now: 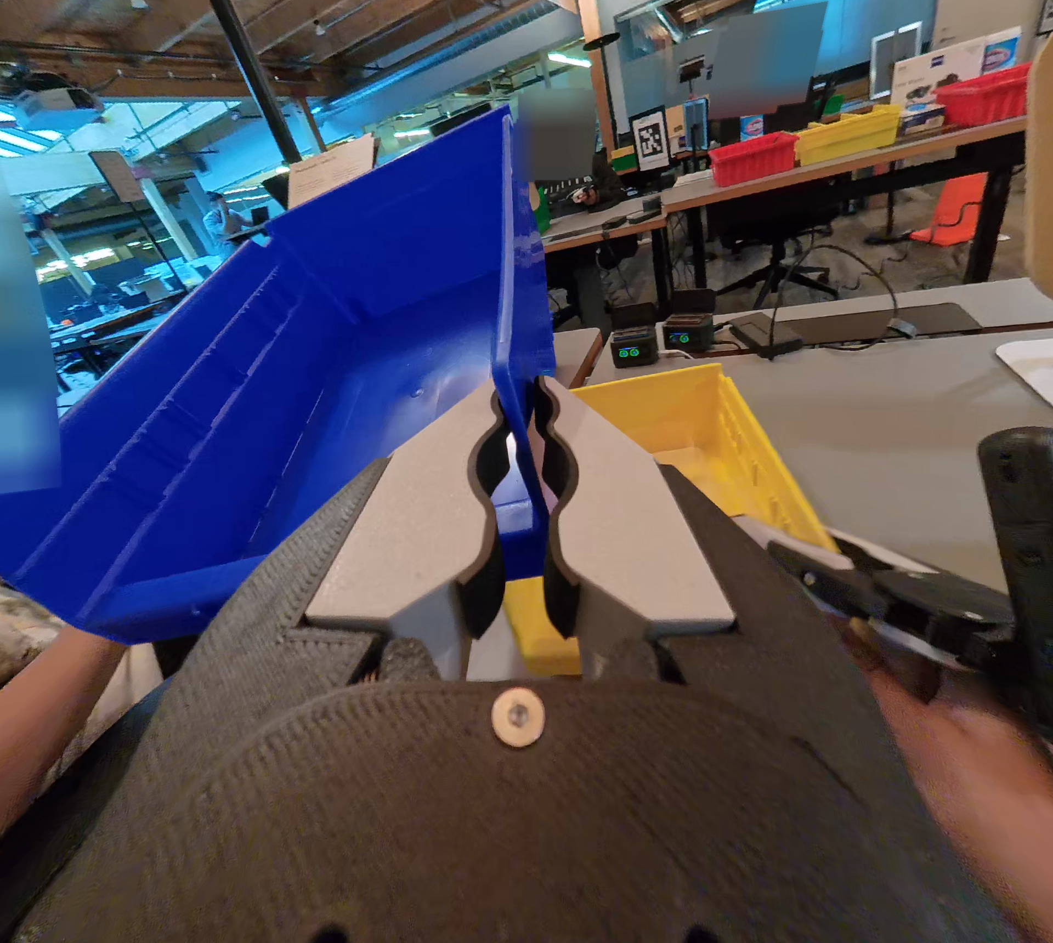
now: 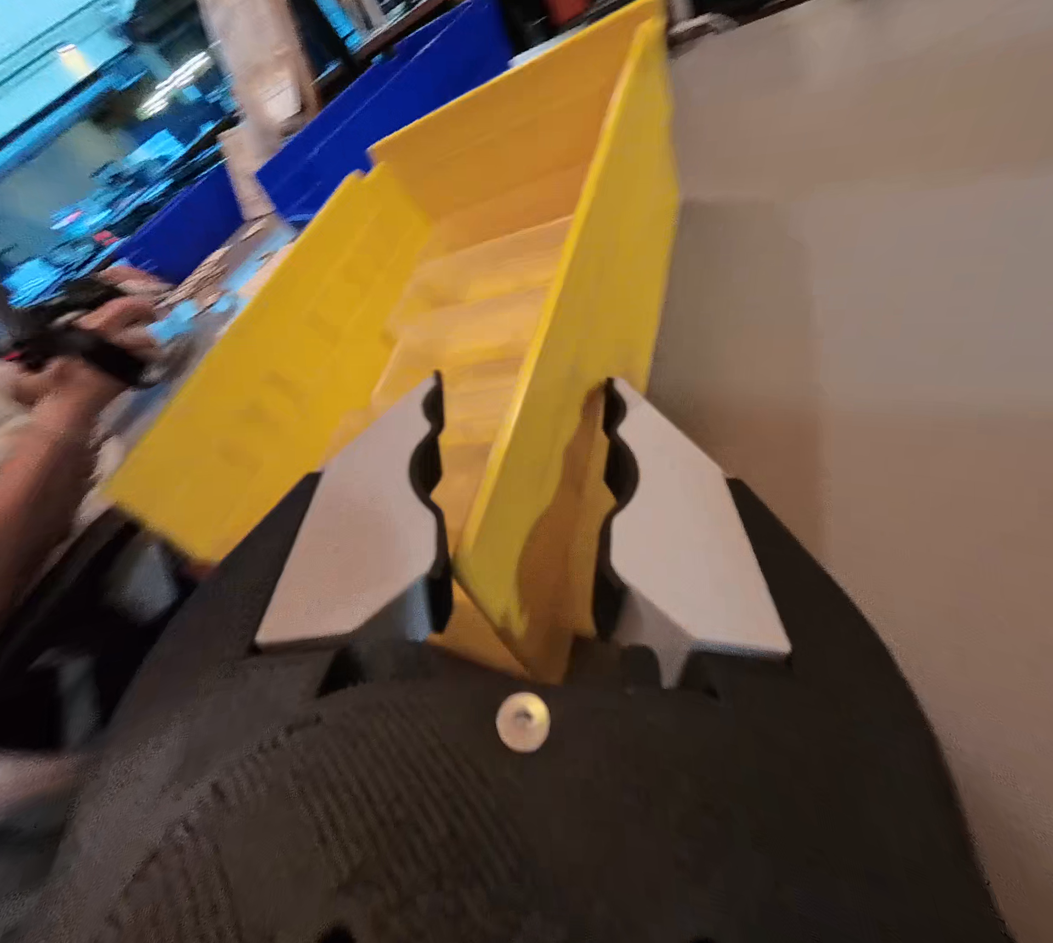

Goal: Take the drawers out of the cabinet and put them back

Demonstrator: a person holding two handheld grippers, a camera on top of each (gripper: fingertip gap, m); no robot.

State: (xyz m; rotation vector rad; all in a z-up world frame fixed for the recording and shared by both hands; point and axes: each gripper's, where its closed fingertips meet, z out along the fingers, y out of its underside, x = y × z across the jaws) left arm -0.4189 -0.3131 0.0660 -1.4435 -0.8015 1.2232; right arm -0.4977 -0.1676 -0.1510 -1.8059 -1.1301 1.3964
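My left gripper (image 1: 518, 391) is shut on the right side wall of a large empty blue drawer (image 1: 285, 403), which it holds tilted up off the grey table (image 1: 883, 431). A smaller empty yellow drawer (image 1: 684, 420) lies to its right. My right gripper (image 1: 826, 568) holds the yellow drawer's near corner. In the blurred right wrist view, my right gripper (image 2: 523, 386) has its jaws on either side of the yellow drawer's (image 2: 319, 357) ribbed right wall, with the blue drawer (image 2: 370, 129) behind. I cannot make out the cabinet for certain.
Two small black chargers (image 1: 661, 340), a flat black device with a cable (image 1: 854, 323) and a white pad (image 1: 1025, 363) lie at the table's far side. A tan object (image 1: 1040, 175) stands at the right edge. Farther tables carry red and yellow bins (image 1: 798, 146).
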